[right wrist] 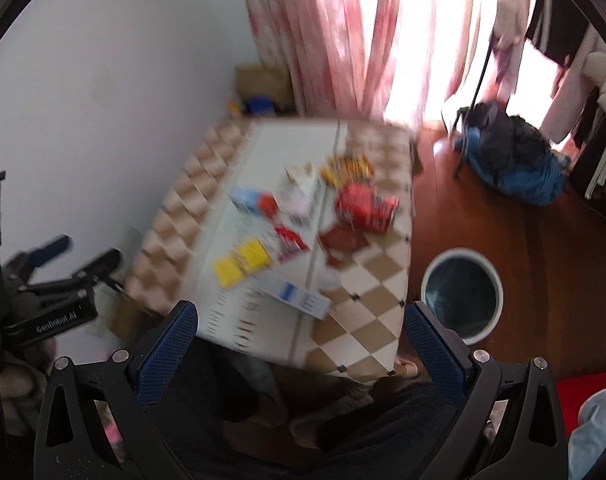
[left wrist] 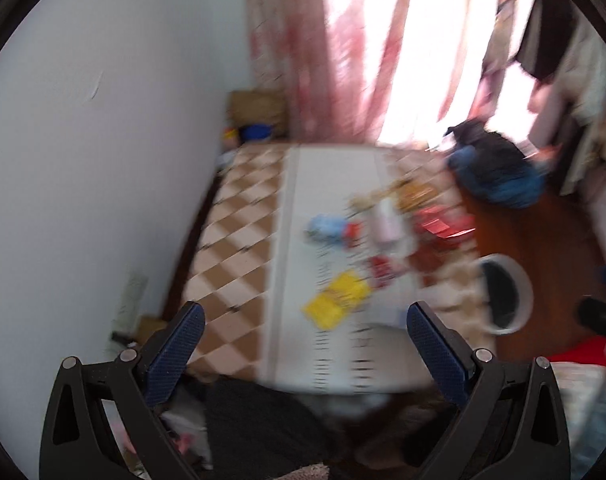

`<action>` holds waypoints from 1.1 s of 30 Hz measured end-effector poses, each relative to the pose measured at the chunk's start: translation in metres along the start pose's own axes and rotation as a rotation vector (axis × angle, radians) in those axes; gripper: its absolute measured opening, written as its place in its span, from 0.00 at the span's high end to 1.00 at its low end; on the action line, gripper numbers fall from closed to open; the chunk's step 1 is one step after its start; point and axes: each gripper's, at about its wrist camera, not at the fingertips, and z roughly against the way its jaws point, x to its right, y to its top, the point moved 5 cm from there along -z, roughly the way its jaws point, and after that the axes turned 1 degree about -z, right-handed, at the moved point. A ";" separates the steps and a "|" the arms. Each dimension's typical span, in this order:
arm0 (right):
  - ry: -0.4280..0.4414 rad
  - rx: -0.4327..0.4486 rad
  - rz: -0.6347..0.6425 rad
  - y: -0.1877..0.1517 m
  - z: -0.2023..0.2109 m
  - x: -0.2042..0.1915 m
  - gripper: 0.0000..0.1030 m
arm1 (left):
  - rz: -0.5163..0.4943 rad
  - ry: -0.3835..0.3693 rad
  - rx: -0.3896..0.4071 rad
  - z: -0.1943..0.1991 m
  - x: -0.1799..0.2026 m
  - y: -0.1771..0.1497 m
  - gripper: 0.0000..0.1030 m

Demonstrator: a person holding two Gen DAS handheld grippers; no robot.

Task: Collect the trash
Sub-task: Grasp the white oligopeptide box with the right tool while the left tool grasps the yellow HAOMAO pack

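Several pieces of trash lie on a low table [right wrist: 367,312] with a brown-and-white checked cloth: a yellow wrapper [right wrist: 243,262], a red packet [right wrist: 365,206], a small red-and-white wrapper [right wrist: 289,242], a white-and-blue box [right wrist: 297,294] and a light blue packet [right wrist: 245,198]. In the left wrist view the yellow wrapper [left wrist: 337,298] and light blue packet [left wrist: 327,228] show blurred. A white bin [right wrist: 463,294] with a dark liner stands on the floor right of the table, also in the left view as the bin [left wrist: 505,294]. Both my left gripper [left wrist: 305,322] and right gripper [right wrist: 301,318] hang open and empty above the table's near end.
A dark and blue bag [right wrist: 511,156] lies on the wooden floor at the back right. Pink curtains [right wrist: 343,40] hang behind the table, a white wall [right wrist: 103,100] runs along its left. My left gripper [right wrist: 55,280] shows at the left edge of the right view.
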 end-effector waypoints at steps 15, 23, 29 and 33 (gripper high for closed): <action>-0.102 -0.461 0.245 -0.017 -0.275 -0.034 0.24 | -0.033 0.096 -0.356 -0.192 -0.012 -0.080 0.00; -0.069 -0.508 0.127 -0.029 -0.294 -0.033 0.46 | -0.102 0.078 -0.356 -0.203 -0.016 -0.067 0.00; -0.017 -0.506 -0.264 -0.059 -0.275 0.014 0.51 | -0.274 0.017 -0.322 -0.210 0.011 -0.038 0.00; -0.029 -0.458 -0.414 -0.072 -0.270 0.039 0.52 | -0.414 -0.059 -0.345 -0.225 0.045 -0.028 0.00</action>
